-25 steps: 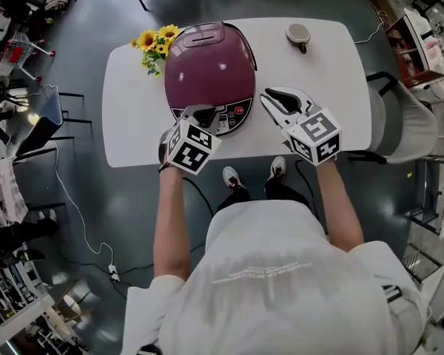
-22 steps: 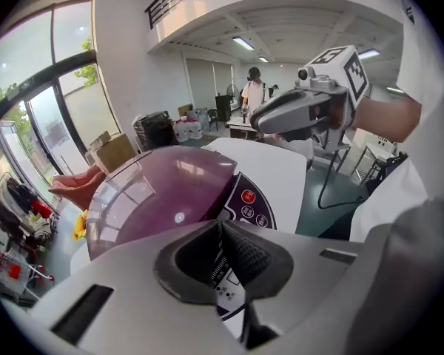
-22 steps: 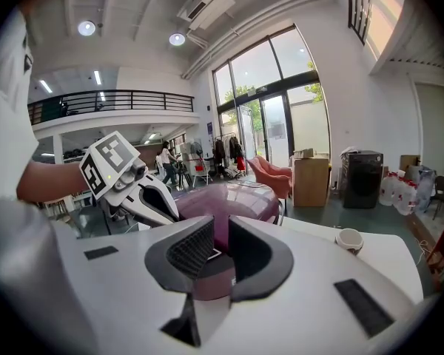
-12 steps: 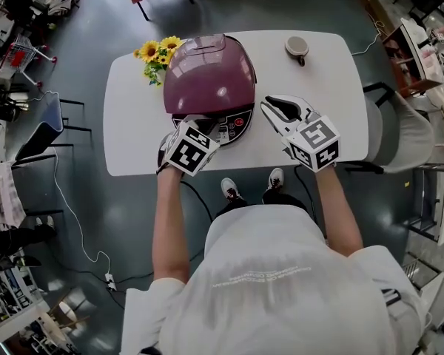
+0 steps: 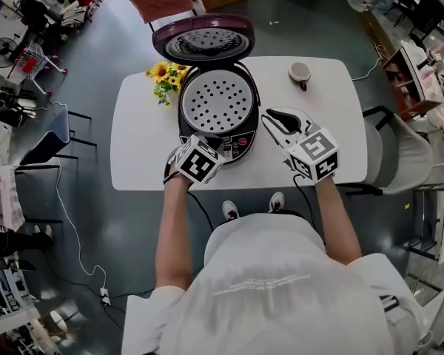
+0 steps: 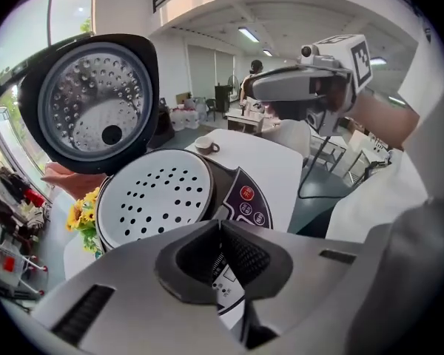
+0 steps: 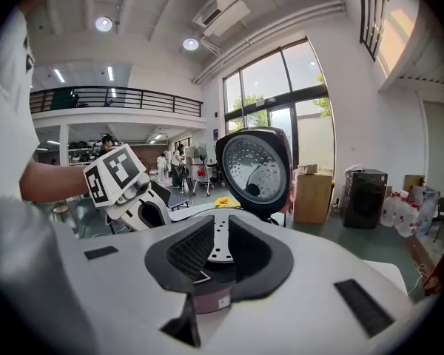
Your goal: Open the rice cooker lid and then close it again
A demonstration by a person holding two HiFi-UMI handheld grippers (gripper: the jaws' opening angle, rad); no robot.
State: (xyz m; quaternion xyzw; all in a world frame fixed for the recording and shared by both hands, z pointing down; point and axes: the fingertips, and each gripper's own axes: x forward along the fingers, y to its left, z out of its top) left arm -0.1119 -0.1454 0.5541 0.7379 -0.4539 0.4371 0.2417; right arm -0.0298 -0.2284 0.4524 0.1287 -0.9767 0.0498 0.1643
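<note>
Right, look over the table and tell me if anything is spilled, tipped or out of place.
Nothing stands out. The rice cooker stands upright on the table with its lid swung up. The perforated tray lies level inside, the cup is upright, the flowers sit beside the cooker, and no spill shows.

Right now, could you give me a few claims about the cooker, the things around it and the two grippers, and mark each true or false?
1. The cooker has its lid up. True.
2. The cup sits inside the cooker. False: it stands on the table, apart from the cooker.
3. The flowers lie beside the cooker. True.
4. The right gripper holds the lid. False: its jaws are slightly apart with nothing in them, and it is off to the cooker's side.
5. The left gripper has its jaws together, at the cooker's front panel. True.
</note>
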